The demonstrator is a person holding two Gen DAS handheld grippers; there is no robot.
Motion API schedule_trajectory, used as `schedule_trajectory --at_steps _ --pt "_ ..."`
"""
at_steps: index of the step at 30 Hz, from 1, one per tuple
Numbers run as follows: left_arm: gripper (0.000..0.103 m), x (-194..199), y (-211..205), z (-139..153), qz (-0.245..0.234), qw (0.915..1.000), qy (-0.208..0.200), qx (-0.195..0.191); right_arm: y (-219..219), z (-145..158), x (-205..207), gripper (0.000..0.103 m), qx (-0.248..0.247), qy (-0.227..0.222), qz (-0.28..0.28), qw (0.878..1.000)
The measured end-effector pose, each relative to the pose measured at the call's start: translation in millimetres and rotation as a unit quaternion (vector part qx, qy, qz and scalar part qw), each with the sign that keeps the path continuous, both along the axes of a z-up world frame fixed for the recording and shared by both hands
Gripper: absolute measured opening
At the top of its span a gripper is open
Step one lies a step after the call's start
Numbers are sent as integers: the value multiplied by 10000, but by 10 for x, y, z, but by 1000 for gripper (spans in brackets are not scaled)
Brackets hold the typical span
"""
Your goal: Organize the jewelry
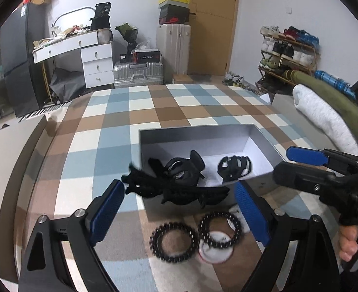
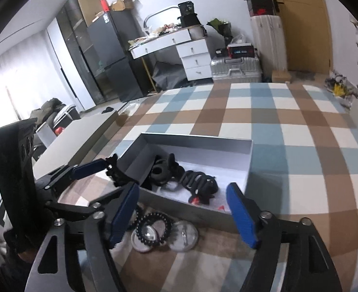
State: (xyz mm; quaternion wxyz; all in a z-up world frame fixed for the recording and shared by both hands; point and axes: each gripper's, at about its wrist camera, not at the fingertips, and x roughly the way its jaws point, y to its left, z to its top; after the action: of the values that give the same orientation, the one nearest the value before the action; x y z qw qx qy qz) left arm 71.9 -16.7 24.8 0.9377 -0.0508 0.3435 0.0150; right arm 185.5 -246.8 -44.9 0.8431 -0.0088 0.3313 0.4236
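Note:
A grey open box (image 1: 154, 137) (image 2: 248, 170) sits on the checked tablecloth. In it lie a black hair clip (image 1: 183, 169) (image 2: 162, 169) and a black claw clip (image 1: 233, 166) (image 2: 198, 181). A black lace hair piece (image 1: 174, 189) (image 2: 117, 172) hangs over the box's near wall, between the open jaws of my left gripper (image 1: 179, 192) (image 2: 110, 177); I cannot tell whether a pad touches it. In front of the box lie two black beaded bracelets (image 1: 174, 241) (image 1: 219, 228) (image 2: 152, 226) over round clear lids (image 1: 215, 249) (image 2: 182, 237). My right gripper (image 2: 182, 194) (image 1: 283, 165) is open and empty above the box's near wall.
The table's left edge (image 1: 32, 165) drops to the floor. A grey-white cushion (image 1: 322, 116) and green roll lie at the right. Suitcases (image 1: 138, 73), a white dresser and a shoe rack stand behind the table.

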Motion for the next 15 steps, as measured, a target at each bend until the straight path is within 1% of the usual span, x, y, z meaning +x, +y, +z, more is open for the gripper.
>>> schedule_trajectory --at_steps 1,2,4,9,11,13,15 --pt "97 -40 13 6 33 10000 -21 -9 -29 7 -8 86 -3 -1 -14 10000" --pt "101 -70 26 7 66 10000 -48 -18 -67 9 -21 87 -19 -10 -62 10000" --pt "101 -151 60 -8 123 9999 -71 -69 -123 -7 -21 92 -67 -2 -194 9998" --pt "101 -245 156 -87 212 9997 26 -143 -190 -104 11 95 -147 180 -311 9992" --pt "101 -249 172 -111 248 9996 131 -33 -187 -134 24 95 -228 207 -361 9989" --pt "101 -262 185 -130 321 9994 120 111 -179 -166 48 95 -257 267 -393 9985" --pt "101 -240 208 -170 353 9991 194 120 -164 -184 50 95 -258 312 -358 9985"
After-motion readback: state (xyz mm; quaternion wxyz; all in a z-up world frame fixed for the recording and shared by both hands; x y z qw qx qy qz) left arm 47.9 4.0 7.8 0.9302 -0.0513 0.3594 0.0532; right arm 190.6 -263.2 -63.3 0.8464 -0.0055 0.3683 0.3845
